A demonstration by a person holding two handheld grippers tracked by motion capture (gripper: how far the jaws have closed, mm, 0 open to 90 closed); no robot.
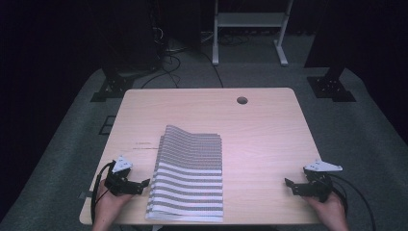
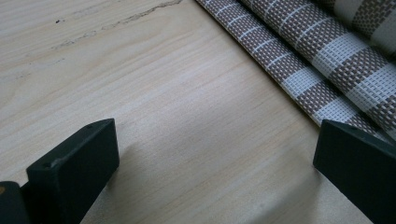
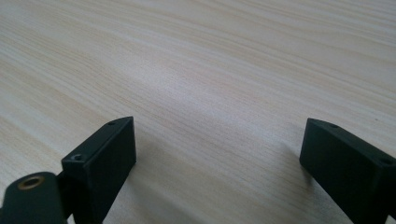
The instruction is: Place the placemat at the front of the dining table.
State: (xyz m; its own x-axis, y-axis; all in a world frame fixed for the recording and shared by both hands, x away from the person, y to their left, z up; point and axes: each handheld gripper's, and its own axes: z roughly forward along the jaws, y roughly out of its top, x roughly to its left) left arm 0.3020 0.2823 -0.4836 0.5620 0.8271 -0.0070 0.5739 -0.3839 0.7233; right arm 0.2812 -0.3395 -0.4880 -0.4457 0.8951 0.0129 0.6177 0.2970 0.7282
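Claws first: my left claw stood wide open, with bare wood between its two black jaws and nothing gripped. It sat low over the tabletop at the near left corner, pointing toward the striped mat, and in the left gripper view one jaw came just beside the mat's edge; I could not tell whether it touched. My right claw was equally wide open and empty, near the right front corner, well apart from the mat, its jaws aimed inward across the wood. In the right gripper view I saw plain pale wood grain between the jaws. A hand held the left tool from below, and another hand held the right one, each with a grey three-cornered plate on top and a dark cable trailing off.

I could read no brand, label or writing anywhere on the mat or the tools; a few faint dark marks on the wood left of the mat were too small to make out.

The mat was a woven piece in brown and white stripes, lying between the two claws, left of centre. Its long axis ran from the near edge toward the far edge, with the stripes crossing it. The far end rose in a slight hump, and layered edges showed along its left side, as of a fold.
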